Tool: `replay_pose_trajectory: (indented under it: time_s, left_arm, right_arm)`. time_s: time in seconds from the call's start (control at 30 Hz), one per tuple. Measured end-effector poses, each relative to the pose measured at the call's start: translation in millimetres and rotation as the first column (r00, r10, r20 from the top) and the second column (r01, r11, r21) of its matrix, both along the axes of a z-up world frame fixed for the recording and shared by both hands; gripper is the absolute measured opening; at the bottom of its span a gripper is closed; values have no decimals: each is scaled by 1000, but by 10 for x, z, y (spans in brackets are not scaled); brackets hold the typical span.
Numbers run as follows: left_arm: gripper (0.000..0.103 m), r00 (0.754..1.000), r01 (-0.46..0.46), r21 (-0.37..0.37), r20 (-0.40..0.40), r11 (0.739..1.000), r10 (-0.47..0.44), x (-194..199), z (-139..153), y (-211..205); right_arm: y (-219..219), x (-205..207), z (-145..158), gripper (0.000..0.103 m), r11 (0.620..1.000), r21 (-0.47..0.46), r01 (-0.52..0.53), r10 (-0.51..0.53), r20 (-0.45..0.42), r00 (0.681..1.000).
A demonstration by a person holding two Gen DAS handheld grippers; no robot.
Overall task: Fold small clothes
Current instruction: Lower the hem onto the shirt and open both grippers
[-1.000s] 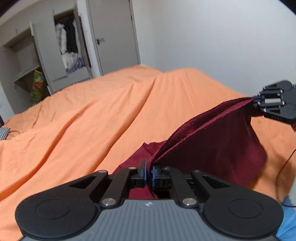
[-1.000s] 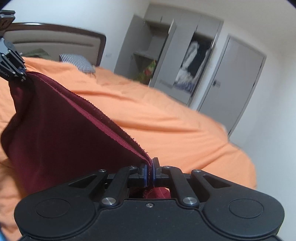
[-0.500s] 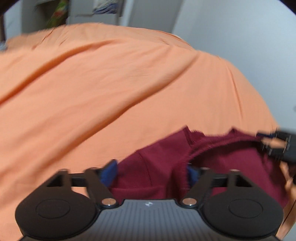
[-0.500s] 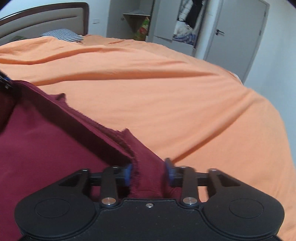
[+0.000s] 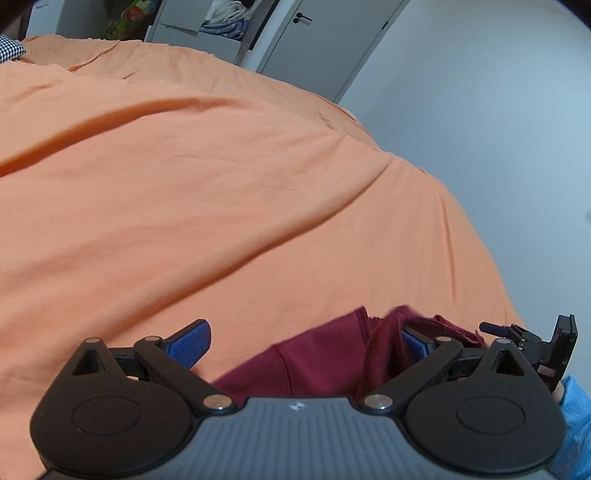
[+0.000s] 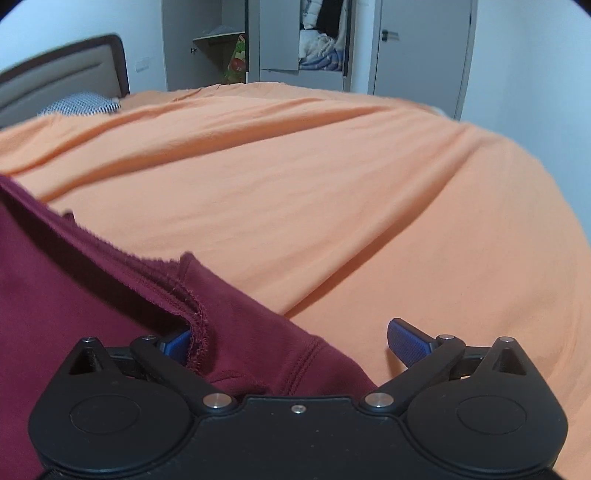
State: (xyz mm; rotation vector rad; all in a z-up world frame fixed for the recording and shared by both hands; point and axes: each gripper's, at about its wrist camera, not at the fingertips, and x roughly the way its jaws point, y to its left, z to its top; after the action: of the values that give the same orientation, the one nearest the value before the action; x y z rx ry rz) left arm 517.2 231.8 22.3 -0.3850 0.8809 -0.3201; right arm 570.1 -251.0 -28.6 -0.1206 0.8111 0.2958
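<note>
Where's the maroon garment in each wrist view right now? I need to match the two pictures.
Left wrist: maroon garment at bottom centre-right, between the open left gripper fingers.
Right wrist: maroon garment fills the lower left, running under the open right gripper.
Shared landmark: the open wardrobe beyond the orange bedcover.

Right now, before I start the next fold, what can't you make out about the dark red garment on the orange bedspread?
- Dark red cotton garment: right wrist view cuts it at the left edge, so its outline is unknown.
- Its near part: hidden under the left gripper body in the left wrist view and the right gripper body in the right.
- Garment type and fold neatness: too little shows.
- Orange bedspread beneath it: covered.
</note>
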Motion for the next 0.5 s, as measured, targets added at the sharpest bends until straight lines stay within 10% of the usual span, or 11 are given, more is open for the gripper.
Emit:
replay_pose_trajectory:
  time_s: [0.2, 0.4, 0.5]
  left_arm:
    - [102, 996, -88, -142, -31, 986, 85, -27, 43, 446]
    - [102, 999, -32, 7, 37, 999, 32, -397, 20, 151]
    - [102, 995, -55, 120, 87, 991, 44, -663, -69, -151]
  right_arm:
    - [-271, 313, 64, 102, 992, 123, -6, 24, -150, 988]
    - [-489, 457, 199, 102, 927, 374, 32, 73, -265, 962]
    - [-524, 418, 333, 102, 953, 299, 49, 18, -216, 976]
